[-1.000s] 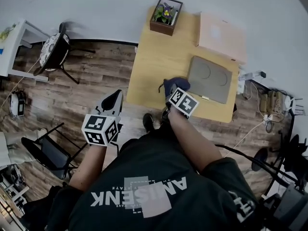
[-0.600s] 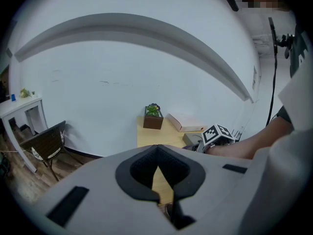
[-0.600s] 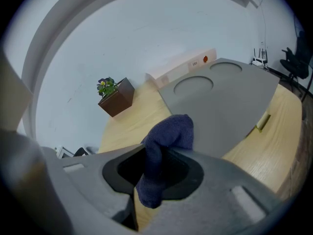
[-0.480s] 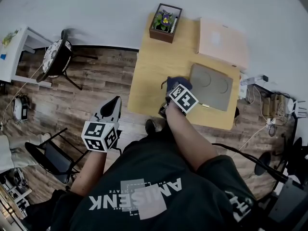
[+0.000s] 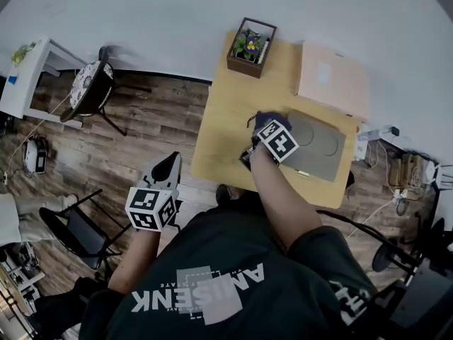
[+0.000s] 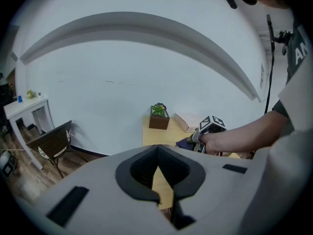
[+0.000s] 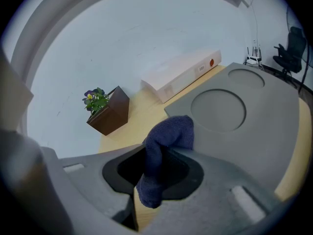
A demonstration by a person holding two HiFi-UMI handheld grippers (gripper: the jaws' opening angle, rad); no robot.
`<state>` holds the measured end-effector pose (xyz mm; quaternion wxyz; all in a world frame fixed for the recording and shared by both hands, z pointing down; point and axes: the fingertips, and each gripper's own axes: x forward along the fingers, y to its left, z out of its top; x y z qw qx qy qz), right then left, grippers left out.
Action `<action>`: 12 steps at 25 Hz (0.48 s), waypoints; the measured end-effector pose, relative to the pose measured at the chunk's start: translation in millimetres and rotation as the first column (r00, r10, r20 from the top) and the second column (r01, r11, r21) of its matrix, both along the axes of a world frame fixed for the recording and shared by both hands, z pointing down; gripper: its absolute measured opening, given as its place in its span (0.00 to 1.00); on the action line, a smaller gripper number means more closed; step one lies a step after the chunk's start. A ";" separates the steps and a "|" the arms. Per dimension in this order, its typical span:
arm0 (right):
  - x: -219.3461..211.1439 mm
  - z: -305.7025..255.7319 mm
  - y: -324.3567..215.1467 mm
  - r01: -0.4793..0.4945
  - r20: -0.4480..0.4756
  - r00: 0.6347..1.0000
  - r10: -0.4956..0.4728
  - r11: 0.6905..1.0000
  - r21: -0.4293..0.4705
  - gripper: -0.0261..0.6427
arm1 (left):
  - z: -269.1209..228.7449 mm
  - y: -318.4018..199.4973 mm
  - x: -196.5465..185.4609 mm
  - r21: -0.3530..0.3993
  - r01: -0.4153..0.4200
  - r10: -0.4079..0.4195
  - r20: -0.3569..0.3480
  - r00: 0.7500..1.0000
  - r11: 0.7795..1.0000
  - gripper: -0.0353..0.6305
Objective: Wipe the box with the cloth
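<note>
Two tools — right tool (image 7: 151,173) clamped on dark blue cloth (image 7: 168,136), cloth's end at grey box (image 7: 244,126) edge just ahead; left tool (image 6: 157,180) jaws together, empty — bench (image 5: 226,119) well ahead.

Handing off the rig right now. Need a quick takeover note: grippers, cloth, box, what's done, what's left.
Right gripper: shut on the dark blue cloth, over the wooden table at the left edge of the grey box.
Left gripper: shut, empty, held off the table over the floor.
Done: cloth is gripped and at the box.
Left: wipe across the box top; nothing shows it has begun.
</note>
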<state>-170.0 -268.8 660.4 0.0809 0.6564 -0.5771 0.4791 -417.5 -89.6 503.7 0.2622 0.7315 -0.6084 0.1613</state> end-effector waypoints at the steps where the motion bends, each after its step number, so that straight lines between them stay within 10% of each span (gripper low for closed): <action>1: 0.2 -0.5 -4.7 0.001 0.001 1.000 -0.001 1.000 0.002 0.16 | 0.2 -2.3 -0.7 -0.002 0.005 -0.005 0.001 1.000 1.000 0.06; 12: -5.0 -14.3 -30.5 0.070 -0.017 0.997 -0.069 0.997 0.046 0.16 | -3.6 -16.2 -1.2 -0.006 0.037 -0.037 -0.021 0.999 0.999 0.06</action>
